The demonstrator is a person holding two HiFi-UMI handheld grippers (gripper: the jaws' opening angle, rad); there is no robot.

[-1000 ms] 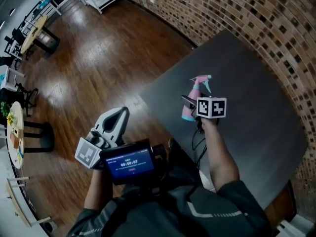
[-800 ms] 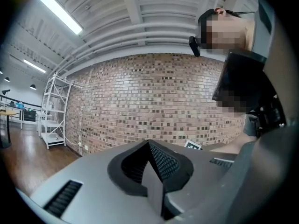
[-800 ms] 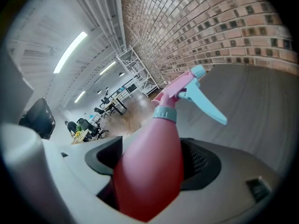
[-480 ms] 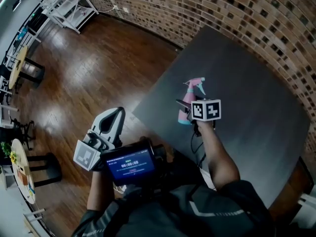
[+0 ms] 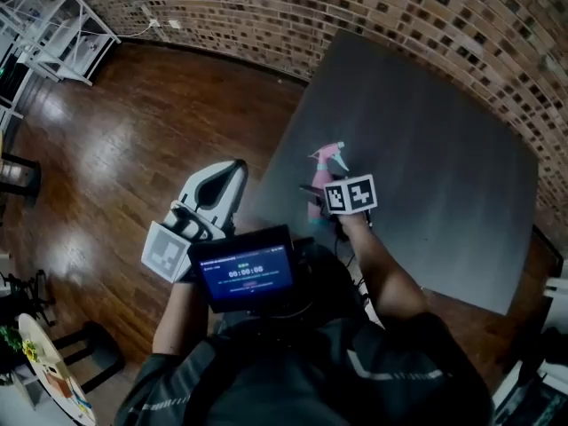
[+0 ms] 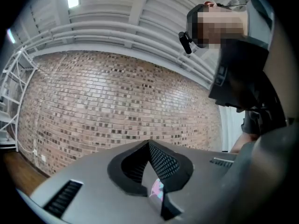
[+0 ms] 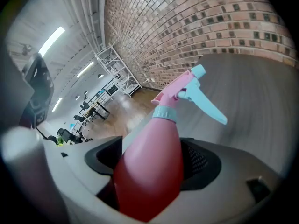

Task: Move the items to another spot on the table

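A dark grey top (image 5: 293,384) is worn, with thin pale lines on the right sleeve (image 5: 390,373). A black box with a blue-lit screen (image 5: 248,275) is mounted at the chest. The left hand-held gripper (image 5: 232,172) is cased in a smooth pale grey shell cut with slotted vents (image 6: 63,197). Its black pads (image 6: 163,164) are finely ribbed. A white left cube (image 5: 167,252) with black square markers is fixed at its near end. The right hand-held gripper (image 5: 316,199) is built alike, with a right cube (image 5: 349,194). A thin black cable (image 5: 352,257) is run beside the right forearm.
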